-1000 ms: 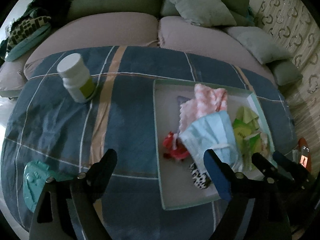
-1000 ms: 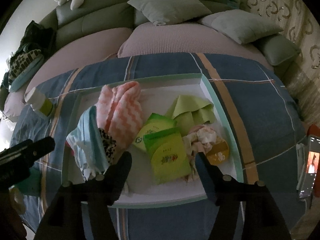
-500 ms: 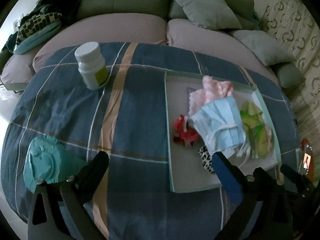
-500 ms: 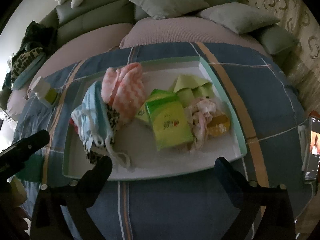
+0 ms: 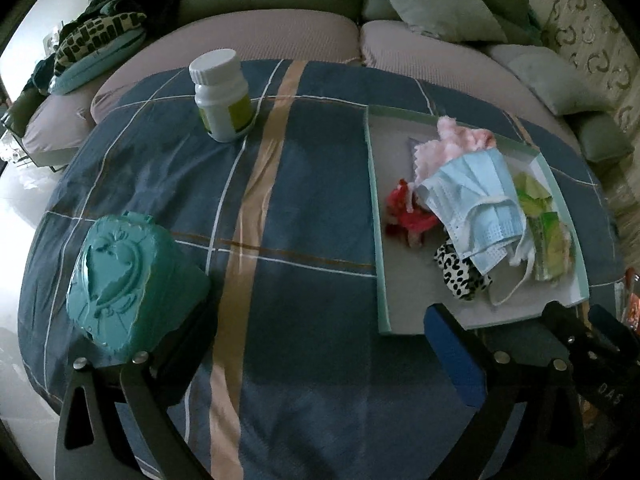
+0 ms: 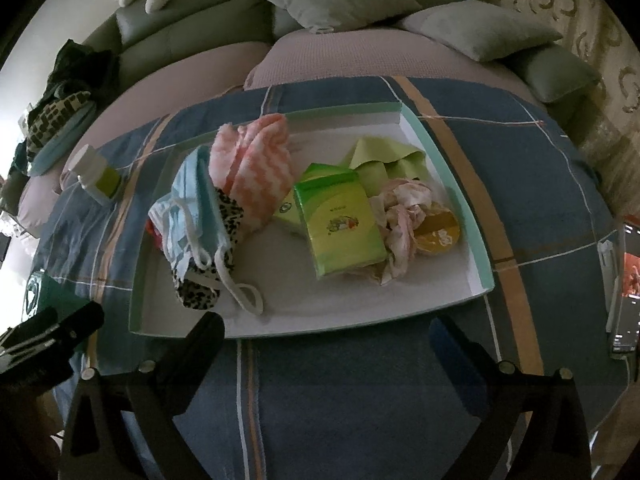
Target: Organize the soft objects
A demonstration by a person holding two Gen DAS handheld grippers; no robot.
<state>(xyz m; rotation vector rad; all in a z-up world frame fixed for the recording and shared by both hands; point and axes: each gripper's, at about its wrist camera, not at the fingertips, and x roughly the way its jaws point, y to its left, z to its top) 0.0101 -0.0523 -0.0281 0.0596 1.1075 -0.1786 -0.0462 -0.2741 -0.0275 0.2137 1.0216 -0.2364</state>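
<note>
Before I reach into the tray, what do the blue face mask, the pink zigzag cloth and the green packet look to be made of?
Pale blue pleated face mask: thin matte nonwoven fabric, judging by the pleats and white cord ear loops. Pink-and-white zigzag cloth: soft fuzzy knit or fleece, rolled in plump folds. Green rectangular packet: probably glossy plastic film, since its face catches the light; likely a tissue pack, contents unseen.

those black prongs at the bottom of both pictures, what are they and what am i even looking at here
They are the jaws of two hand-held grippers; a person carries one in each hand, each with a fisheye camera looking along it. One picture is from the left gripper, the other from the right gripper. Both have just been opening, stand wide and hold nothing. Below is a blue plaid cloth with a tray of soft things: a face mask, a pink cloth, green tissue packs. A white bottle and teal box stand outside.
</note>
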